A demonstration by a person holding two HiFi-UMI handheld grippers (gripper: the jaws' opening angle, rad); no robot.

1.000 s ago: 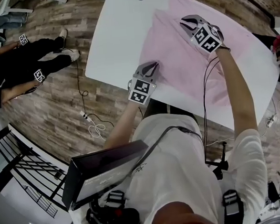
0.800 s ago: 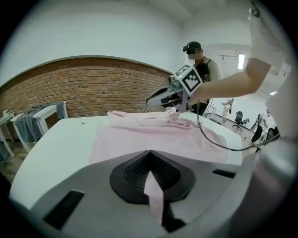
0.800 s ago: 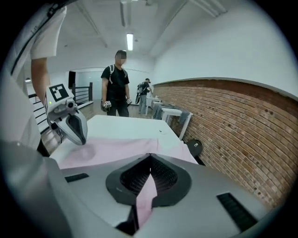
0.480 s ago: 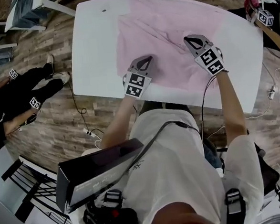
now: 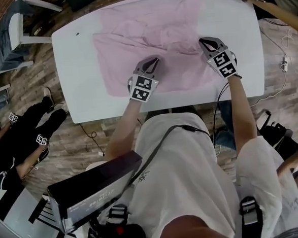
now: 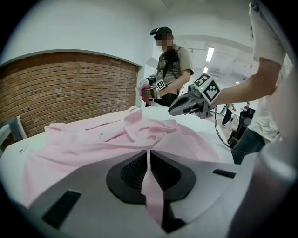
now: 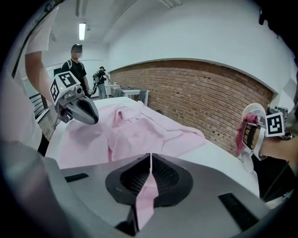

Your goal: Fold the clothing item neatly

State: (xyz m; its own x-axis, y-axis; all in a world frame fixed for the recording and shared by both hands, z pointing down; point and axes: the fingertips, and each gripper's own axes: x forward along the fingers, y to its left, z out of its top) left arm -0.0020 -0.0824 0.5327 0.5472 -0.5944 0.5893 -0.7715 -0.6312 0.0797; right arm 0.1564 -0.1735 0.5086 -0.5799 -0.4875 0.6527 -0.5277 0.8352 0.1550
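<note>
A white table [image 5: 79, 70] stood on a wooden floor [image 5: 89, 140]. The pink shirt [image 5: 148, 34] lay spread and wrinkled on this table. The left gripper [image 5: 154, 63] was closed on a thin fold at the shirt's near edge. The right gripper [image 5: 205, 41] was closed on the same pink cloth, further to the right.

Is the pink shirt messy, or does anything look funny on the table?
Yes, the shirt is rumpled: a bunched ridge runs across its middle instead of lying flat on the table. The left gripper and right gripper are each shut on a pinch of it. Nothing looks spilled or torn.
</note>
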